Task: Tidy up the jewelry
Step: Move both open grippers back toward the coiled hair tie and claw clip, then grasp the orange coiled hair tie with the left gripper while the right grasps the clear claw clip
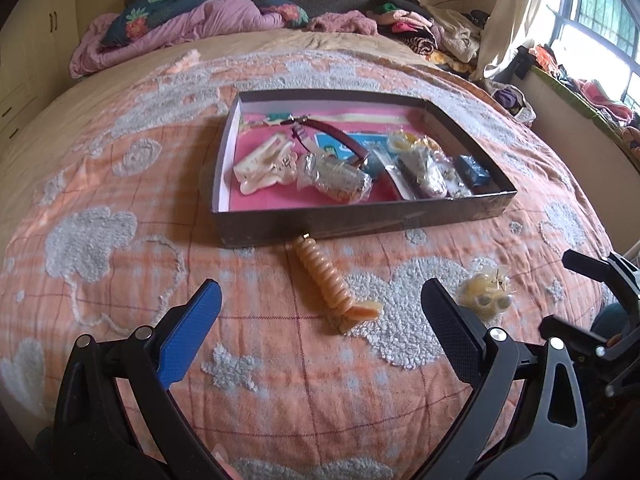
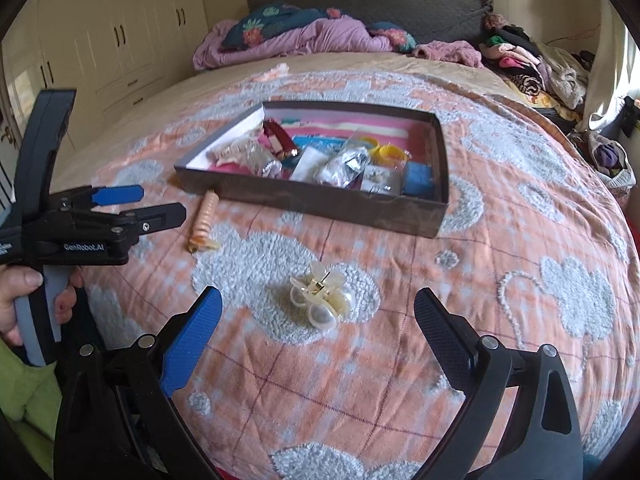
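Note:
A shallow dark box with a pink floor lies on the bed, holding a red strap, a cream hair claw, bagged pieces and a blue packet. An orange ribbed hair clip lies on the quilt just in front of the box. My left gripper is open, with the clip between and just beyond its fingertips, not touching. A cream flower hair claw rests on the quilt. My right gripper is open just short of it, empty.
The orange and grey quilt covers the bed. Purple bedding and pillows lie at the headboard, piled clothes at the far right. Cupboards stand left of the bed. A hand holds the left gripper's handle.

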A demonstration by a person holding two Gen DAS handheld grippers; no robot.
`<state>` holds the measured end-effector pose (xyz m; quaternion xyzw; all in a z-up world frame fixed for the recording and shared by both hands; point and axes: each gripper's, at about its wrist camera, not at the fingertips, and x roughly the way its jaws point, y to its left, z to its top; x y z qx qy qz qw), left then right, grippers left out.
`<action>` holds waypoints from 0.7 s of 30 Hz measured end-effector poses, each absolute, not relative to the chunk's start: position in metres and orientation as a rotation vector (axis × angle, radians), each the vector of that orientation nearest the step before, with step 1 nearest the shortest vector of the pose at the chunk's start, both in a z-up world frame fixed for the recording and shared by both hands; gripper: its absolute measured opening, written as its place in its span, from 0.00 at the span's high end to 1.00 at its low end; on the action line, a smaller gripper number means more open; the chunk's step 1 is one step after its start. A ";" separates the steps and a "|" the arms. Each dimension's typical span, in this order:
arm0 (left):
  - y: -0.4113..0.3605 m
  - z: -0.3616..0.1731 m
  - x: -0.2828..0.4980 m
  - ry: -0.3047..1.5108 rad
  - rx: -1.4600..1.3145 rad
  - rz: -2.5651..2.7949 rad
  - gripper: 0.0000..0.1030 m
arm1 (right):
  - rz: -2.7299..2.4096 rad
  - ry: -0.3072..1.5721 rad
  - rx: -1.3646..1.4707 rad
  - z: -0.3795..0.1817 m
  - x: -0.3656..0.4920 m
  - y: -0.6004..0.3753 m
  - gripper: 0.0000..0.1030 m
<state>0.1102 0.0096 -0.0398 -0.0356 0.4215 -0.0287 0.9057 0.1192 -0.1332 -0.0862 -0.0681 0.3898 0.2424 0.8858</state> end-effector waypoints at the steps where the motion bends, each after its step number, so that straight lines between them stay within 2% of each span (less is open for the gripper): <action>1: 0.009 -0.041 0.111 0.875 -0.073 -0.059 0.09 | 0.504 0.818 -0.151 -0.089 0.121 -0.131 0.07; 8: 0.007 -0.054 0.119 0.902 -0.075 -0.062 0.09 | 0.496 0.867 -0.178 -0.112 0.137 -0.124 0.09; 11: 0.006 -0.058 0.123 0.909 -0.082 -0.067 0.09 | 0.499 0.894 -0.177 -0.121 0.146 -0.121 0.14; 20: 0.004 -0.071 0.137 0.926 -0.112 -0.069 0.09 | 0.518 0.922 -0.170 -0.136 0.157 -0.115 0.41; 21: 0.004 -0.072 0.137 0.925 -0.115 -0.068 0.09 | 0.517 0.919 -0.166 -0.136 0.158 -0.115 0.50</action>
